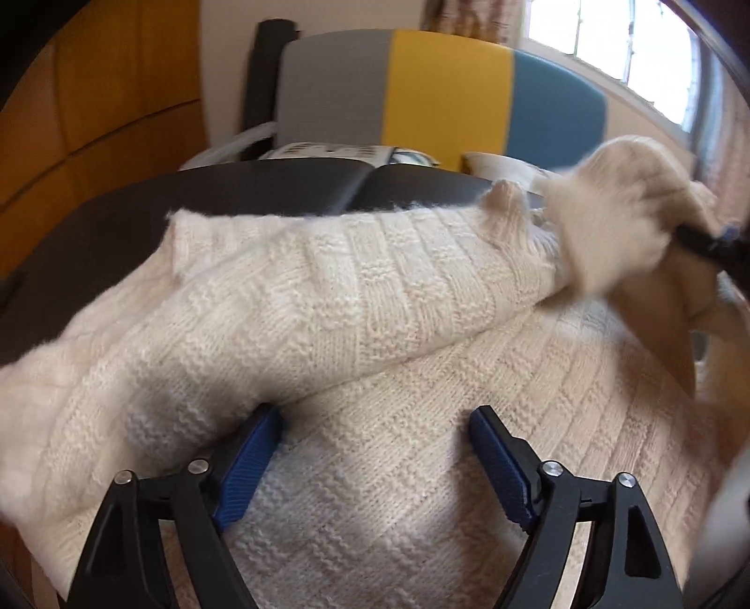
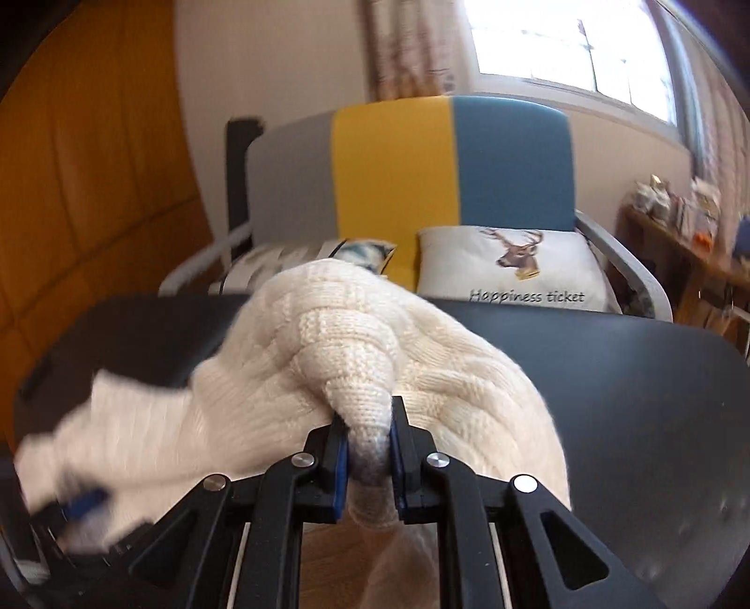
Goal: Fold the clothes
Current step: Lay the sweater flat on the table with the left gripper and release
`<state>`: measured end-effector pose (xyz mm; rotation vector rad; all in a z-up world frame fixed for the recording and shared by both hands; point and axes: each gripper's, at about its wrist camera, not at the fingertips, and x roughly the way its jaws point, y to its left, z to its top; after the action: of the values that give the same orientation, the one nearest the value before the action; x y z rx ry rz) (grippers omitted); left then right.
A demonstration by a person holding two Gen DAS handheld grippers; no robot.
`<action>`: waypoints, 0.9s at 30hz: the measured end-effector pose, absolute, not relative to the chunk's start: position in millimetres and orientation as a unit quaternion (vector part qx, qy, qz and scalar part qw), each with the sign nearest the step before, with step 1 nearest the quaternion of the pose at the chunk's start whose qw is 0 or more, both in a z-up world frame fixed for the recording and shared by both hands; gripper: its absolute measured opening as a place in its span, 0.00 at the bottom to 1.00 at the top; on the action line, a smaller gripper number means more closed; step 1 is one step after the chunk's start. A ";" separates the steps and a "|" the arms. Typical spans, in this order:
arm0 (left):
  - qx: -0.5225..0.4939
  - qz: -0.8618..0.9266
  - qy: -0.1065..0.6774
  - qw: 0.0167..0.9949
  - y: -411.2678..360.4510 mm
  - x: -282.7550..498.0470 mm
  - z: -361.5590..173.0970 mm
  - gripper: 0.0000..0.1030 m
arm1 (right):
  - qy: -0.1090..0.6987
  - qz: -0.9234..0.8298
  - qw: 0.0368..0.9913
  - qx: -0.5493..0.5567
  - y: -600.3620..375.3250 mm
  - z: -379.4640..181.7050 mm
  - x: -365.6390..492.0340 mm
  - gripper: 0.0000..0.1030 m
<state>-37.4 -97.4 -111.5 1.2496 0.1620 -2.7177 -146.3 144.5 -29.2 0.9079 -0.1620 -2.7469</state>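
A dark tabletop (image 2: pixel 633 375) stands in front of a chair (image 2: pixel 450 164) whose back runs grey, yellow and blue, with a window (image 2: pixel 562 42) bright behind it and orange wood panelling (image 1: pixel 93 93) off to the left. On the chair seat, beyond the far edge of the tabletop, leans a white cushion (image 2: pixel 511 267) printed with a stag's head and the words "Happiness ticket".

A cream knitted sweater (image 1: pixel 375 328) lies spread over the tabletop. In the left wrist view the left gripper (image 1: pixel 375 449) hangs low over it with its blue-padded fingers (image 1: pixel 497 464) spread wide apart and nothing between them. The knit fills the whole space ahead of and below the fingers. A thick folded band of the sweater, likely a sleeve, crosses just beyond the fingertips, and the left finger's tip sits right against its lower edge.

Far ahead and to the right of those fingers, the right gripper (image 1: pixel 703 241) shows, blurred, with a bunch of knit raised off the tabletop.

In the right wrist view the right gripper (image 2: pixel 368 449) has its fingers (image 2: pixel 340 464) pinching a rolled-up fold of the sweater (image 2: pixel 356 365), which mounds up ahead of the fingertips and trails down below them. To the lower left the left gripper (image 2: pixel 79 508) appears as a blur against the knit.
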 end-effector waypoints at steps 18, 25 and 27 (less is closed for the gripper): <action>0.439 -0.886 0.075 0.130 -32.0 -65.6 -114.0 1.00 | -0.401 -0.847 -0.021 0.349 370.8 -127.0 -129.2 0.18; 0.445 -0.887 0.082 0.095 -34.6 -62.4 -108.1 1.00 | -0.389 -0.851 -0.098 0.338 363.3 -108.7 -88.2 0.26; 0.454 -0.887 0.080 0.041 -37.6 -56.6 -100.6 1.00 | -0.352 -0.871 -0.133 0.317 348.2 -91.6 -67.2 0.28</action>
<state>-56.6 -37.6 -100.6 1.3894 0.2451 -2.7143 -67.2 348.2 -91.6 1.0907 -1.2088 -2.9937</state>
